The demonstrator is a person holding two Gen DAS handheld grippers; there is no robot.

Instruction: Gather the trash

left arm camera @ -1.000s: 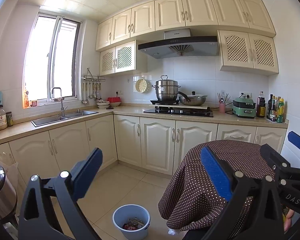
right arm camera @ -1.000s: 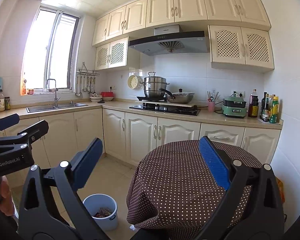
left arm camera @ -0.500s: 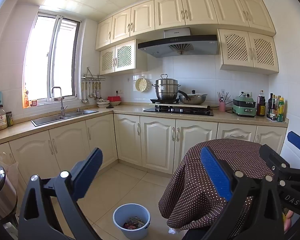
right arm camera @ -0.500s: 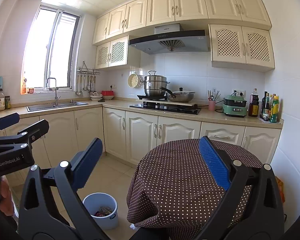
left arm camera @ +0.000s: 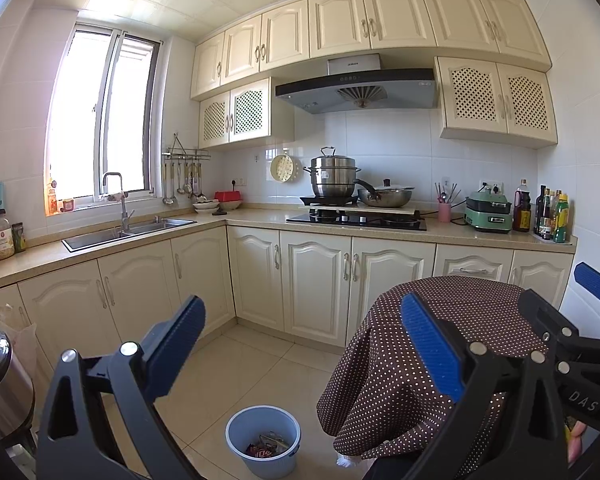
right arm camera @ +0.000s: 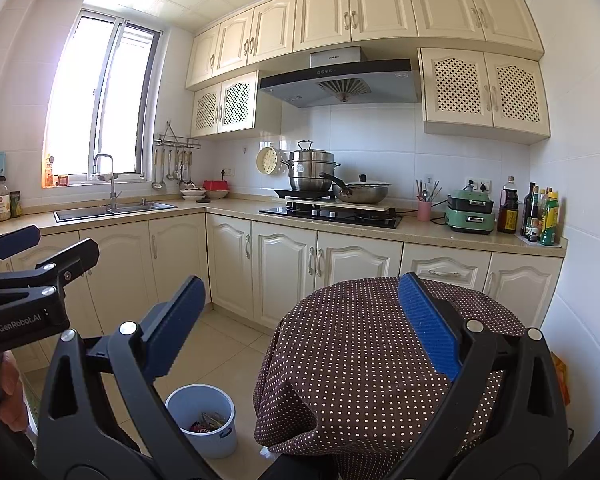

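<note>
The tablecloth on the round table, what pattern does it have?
The tablecloth is dark brown with small white polka dots, clearest in the right wrist view.

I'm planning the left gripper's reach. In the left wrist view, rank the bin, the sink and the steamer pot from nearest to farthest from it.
From the left gripper, open and empty:
1. Bin: on the floor just below and ahead, beside the dotted tablecloth.
2. Sink: left counter, under the window.
3. Steamer pot: on the stove at the back wall, farthest.

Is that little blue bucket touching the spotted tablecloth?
Apart. The left wrist view shows bare floor tile between the bucket and the tablecloth hem.
</note>
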